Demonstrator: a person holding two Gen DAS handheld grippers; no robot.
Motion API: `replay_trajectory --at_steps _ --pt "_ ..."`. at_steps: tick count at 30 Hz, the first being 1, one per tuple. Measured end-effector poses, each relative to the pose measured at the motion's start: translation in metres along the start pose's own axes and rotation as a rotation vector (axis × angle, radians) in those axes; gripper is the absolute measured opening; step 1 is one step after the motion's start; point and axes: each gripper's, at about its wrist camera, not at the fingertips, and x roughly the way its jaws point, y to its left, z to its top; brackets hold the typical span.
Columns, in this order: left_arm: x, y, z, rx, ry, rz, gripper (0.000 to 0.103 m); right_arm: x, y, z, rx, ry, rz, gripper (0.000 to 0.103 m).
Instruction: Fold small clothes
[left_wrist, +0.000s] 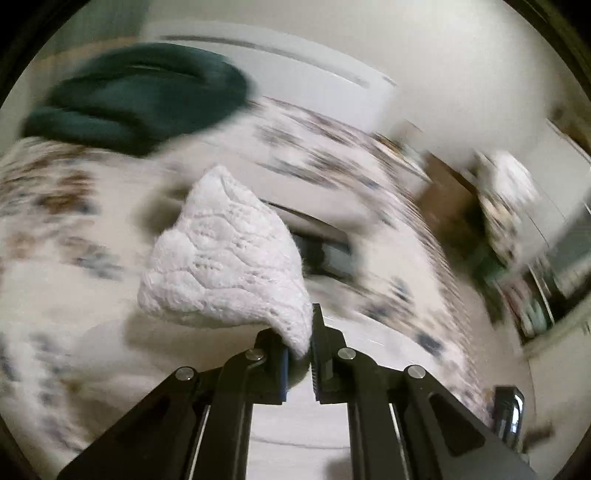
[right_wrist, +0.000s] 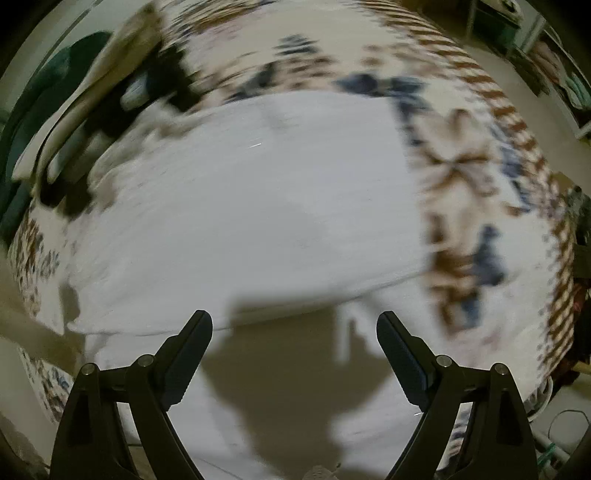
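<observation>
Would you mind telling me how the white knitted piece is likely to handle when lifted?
Probably floppy: the white knitted piece droops from the left gripper, pinched by one corner. Likely light, as that small pinch carries it. Its open knit looks grippy, but may snag.

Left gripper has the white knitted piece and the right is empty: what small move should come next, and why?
Probably bring the open right gripper to the free end of the white knitted garment; the left gripper pinches just one corner, so it hangs bunched above the floral bedspread.
</observation>
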Motion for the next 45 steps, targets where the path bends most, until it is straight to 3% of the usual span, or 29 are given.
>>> replay_trajectory --at_steps 4,7,10,13,17,19,22,26,30,35,38,40,45 --pt "0.063 -0.103 -0.041 0.104 0.118 -0.076 0.008 -0.002 -0.068 0.012 0.024 0.007 -0.050 0.092" --pt "0.103 -0.147 -0.075 0.174 0.233 -0.023 0.012 -0.002 -0.121 0.020 0.045 0.040 -0.076 0.092" --pt "0.113 -0.159 -0.096 0.194 0.285 0.053 0.026 -0.011 -0.167 0.021 0.075 0.063 -0.065 0.092" --pt "0.097 -0.144 -0.098 0.139 0.281 0.057 0.055 -0.022 -0.200 0.027 0.099 0.074 -0.017 0.092" --pt "0.071 -0.091 -0.088 0.093 0.217 0.148 0.071 -0.036 -0.210 0.046 0.121 0.057 0.084 0.092" --pt "0.058 -0.068 -0.085 0.093 0.193 0.214 0.086 -0.041 -0.202 0.060 0.121 0.045 0.162 0.092" --pt "0.044 -0.007 -0.076 0.078 0.174 0.366 0.086 -0.040 -0.176 0.083 0.067 0.030 0.241 0.092" --pt "0.047 0.065 -0.068 0.025 0.175 0.548 0.086 -0.019 -0.126 0.117 -0.020 0.030 0.271 0.092" --pt "0.059 0.107 -0.066 -0.009 0.186 0.647 0.086 0.009 -0.072 0.134 -0.098 0.057 0.286 0.092" --pt "0.075 0.127 -0.075 -0.004 0.225 0.715 0.086 0.035 -0.002 0.128 -0.337 0.033 0.168 0.092" --pt "0.077 0.131 -0.080 -0.007 0.246 0.719 0.086 0.049 0.019 0.111 -0.539 0.025 -0.007 0.090" --pt "0.074 0.132 -0.082 -0.012 0.253 0.702 0.086 0.052 0.003 0.098 -0.594 0.052 -0.133 0.084" --pt "0.057 0.127 -0.093 -0.008 0.251 0.658 0.087 0.035 -0.085 0.076 -0.471 0.199 -0.233 0.084"
